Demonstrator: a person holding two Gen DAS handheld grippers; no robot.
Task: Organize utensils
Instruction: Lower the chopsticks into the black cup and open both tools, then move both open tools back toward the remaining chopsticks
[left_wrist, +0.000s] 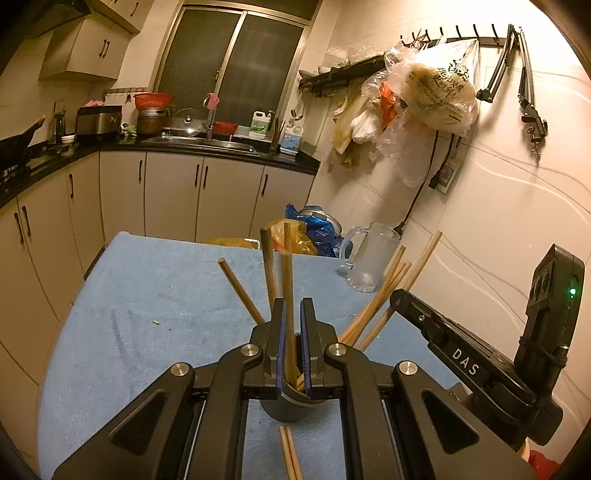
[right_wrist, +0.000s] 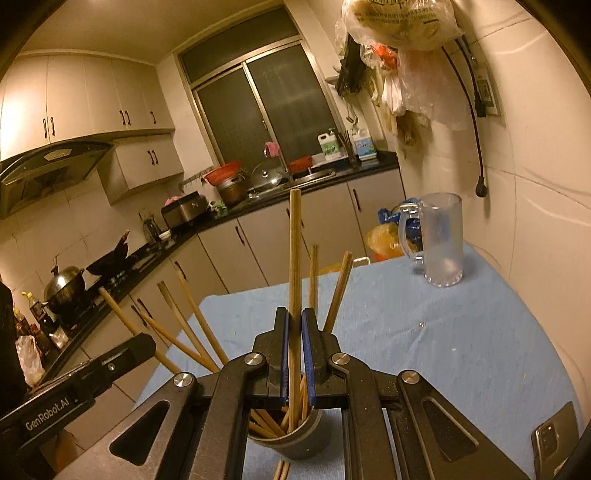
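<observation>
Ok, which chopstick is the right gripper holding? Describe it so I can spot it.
Start at the blue cloth, then the dark cup at its near edge, full of chopsticks. The right gripper pinches one chopstick: it stands straight up, tallest of all, while its neighbours lean outward.

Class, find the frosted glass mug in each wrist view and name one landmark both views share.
Left wrist view: the frosted glass mug stands right of centre, at the blue cloth's far edge by the wall.
Right wrist view: the mug stands upper right, on the cloth's far side.
Shared landmark: the dark chopstick cup beneath each gripper.
</observation>
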